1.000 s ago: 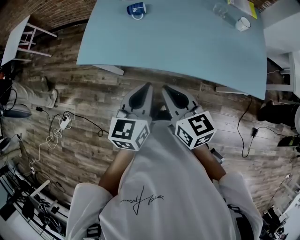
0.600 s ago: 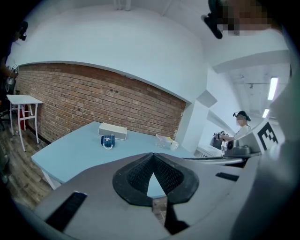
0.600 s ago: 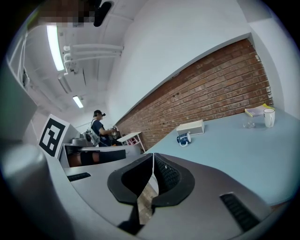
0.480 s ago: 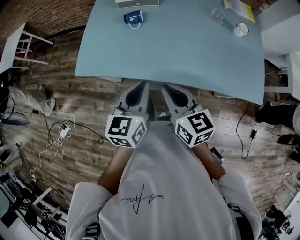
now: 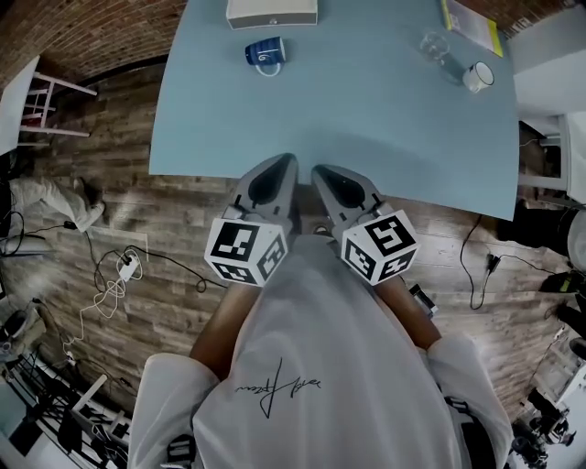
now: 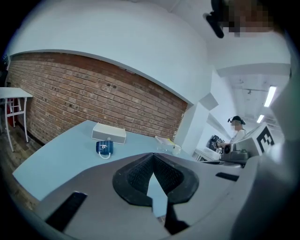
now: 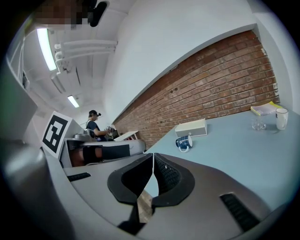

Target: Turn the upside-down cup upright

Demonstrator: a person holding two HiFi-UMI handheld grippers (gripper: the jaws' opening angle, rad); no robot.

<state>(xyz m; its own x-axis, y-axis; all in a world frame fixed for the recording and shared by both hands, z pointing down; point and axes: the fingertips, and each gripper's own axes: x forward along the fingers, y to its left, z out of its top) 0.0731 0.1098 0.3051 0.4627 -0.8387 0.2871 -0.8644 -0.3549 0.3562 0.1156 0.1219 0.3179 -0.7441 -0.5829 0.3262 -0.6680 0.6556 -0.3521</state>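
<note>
Two tools, both closed on nothing, side by side at the near edge of the worktop (image 5: 366,110).
Left tool (image 5: 286,161) and right tool (image 5: 320,169): jaw tips pressed together, nothing between them. The blue mug (image 5: 265,51) is at the far side of the worktop, just beside a white box (image 5: 272,12), handle toward the near edge and well apart from both tools; its inside can't be seen. At the far right, a clear glass (image 5: 433,44) looks empty, with a white mug (image 5: 476,76) and a yellow booklet (image 5: 472,14) near it.
</note>
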